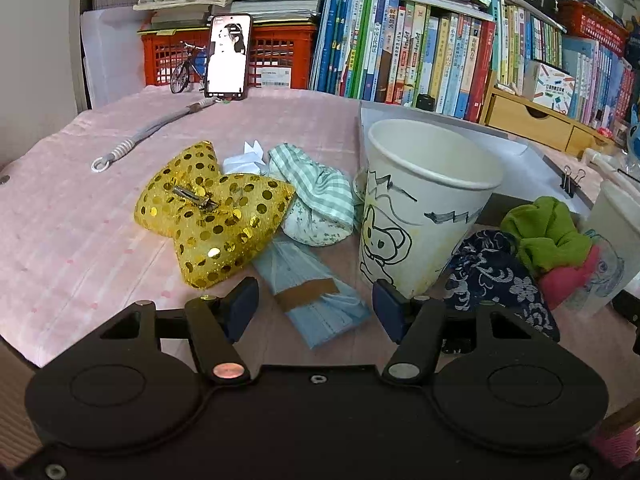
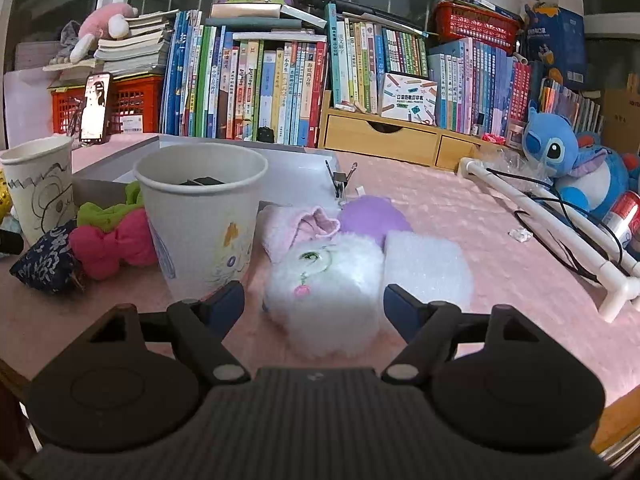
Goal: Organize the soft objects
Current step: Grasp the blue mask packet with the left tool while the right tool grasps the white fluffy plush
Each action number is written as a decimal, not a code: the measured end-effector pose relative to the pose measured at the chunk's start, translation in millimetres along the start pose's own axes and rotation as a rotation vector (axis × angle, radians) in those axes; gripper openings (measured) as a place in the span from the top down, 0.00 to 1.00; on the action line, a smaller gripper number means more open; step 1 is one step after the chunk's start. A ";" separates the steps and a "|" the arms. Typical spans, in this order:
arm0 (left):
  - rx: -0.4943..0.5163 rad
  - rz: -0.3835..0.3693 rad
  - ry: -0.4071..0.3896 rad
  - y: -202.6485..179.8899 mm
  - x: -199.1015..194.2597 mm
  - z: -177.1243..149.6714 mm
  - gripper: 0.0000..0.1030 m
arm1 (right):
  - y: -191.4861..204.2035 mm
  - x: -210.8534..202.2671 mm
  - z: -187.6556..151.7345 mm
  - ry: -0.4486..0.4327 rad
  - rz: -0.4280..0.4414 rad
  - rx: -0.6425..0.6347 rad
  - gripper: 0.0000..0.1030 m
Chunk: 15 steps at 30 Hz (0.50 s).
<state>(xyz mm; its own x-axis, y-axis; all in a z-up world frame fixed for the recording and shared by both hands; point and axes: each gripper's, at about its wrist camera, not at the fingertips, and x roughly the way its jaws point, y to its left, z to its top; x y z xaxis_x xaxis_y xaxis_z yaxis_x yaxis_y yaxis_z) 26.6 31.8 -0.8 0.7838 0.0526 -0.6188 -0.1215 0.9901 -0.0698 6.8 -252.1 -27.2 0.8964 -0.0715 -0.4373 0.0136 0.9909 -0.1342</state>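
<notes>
My left gripper [image 1: 314, 308] is open and empty, just above a light blue folded mask pack [image 1: 316, 292]. Beyond it lie a gold sequin bow [image 1: 208, 212] and a green checked cloth [image 1: 316, 196]. A drawn-on paper cup [image 1: 420, 204] stands to the right, with a dark blue floral pouch [image 1: 500, 280], a green scrunchie [image 1: 544, 232] and a pink bow [image 1: 568, 280] past it. My right gripper [image 2: 314, 304] is open around a white fluffy plush [image 2: 328, 280]. A white sponge block [image 2: 428, 264], a pink cloth [image 2: 296, 228] and a purple puff [image 2: 372, 216] lie behind it. A second paper cup [image 2: 200, 220] stands left.
A pink cloth covers the table [image 2: 460, 208]. A grey box lid [image 1: 520, 160], binder clip [image 2: 340, 184], phone [image 1: 228, 56], red crate [image 1: 280, 56], books [image 2: 280, 80], wooden drawers [image 2: 380, 140], a white tube frame [image 2: 560, 232] and a blue plush toy [image 2: 568, 164] surround the area.
</notes>
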 end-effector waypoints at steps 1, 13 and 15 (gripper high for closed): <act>0.005 0.004 -0.002 -0.8 0.0 -0.1 0.48 | 0.8 0.7 0.3 -0.001 -0.002 -0.003 0.17; 0.012 -0.025 -0.005 -0.9 -12.0 -4.3 0.54 | 1.7 -1.5 -2.3 -0.006 -0.028 0.009 0.44; 0.017 -0.029 -0.013 -1.4 -16.1 -3.6 0.54 | 0.6 -3.6 -1.9 -0.010 -0.027 0.018 0.46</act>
<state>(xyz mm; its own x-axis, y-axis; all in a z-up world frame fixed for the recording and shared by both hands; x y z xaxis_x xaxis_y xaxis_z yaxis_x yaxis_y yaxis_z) 12.0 29.1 6.5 0.7945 0.0249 -0.6068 -0.0878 0.9934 -0.0742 2.7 -251.4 -27.4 0.8998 -0.0973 -0.4252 0.0460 0.9905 -0.1295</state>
